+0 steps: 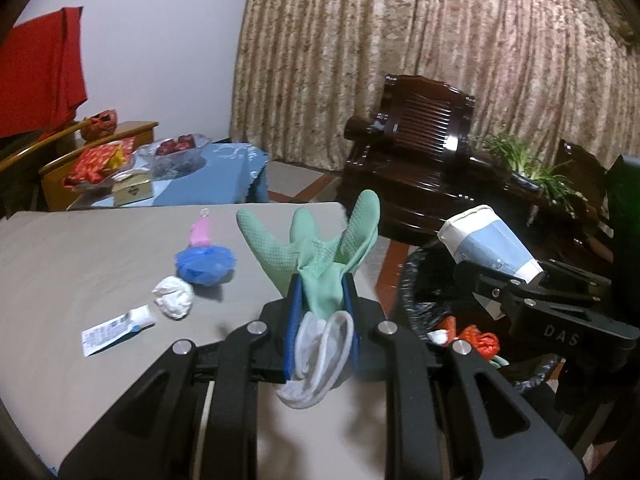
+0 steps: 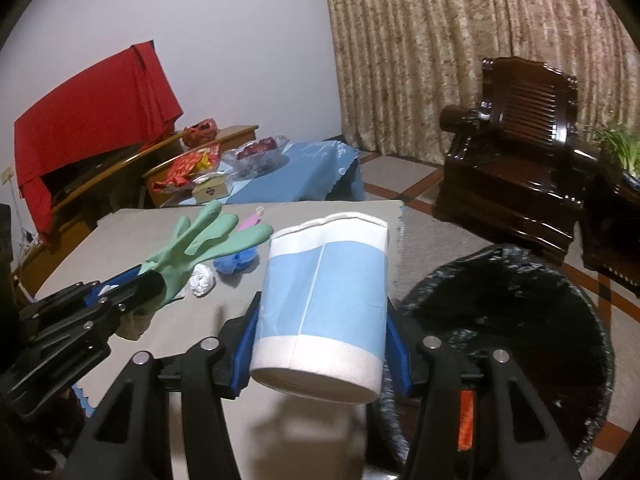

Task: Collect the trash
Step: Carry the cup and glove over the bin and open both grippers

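Right claw [image 2: 320,316] clamps paper cup [image 2: 322,304] sideways, rim fwd, left claw [image 1: 320,304] pinches green glove [image 1: 320,256] w/ fingers up; bin [image 2: 508,320] sits right of counter [image 2: 120,232], nearer right claw.

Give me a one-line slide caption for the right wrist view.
Right gripper holds a blue-and-white paper cup beside the black-lined trash bin; left gripper carries a green rubber glove.
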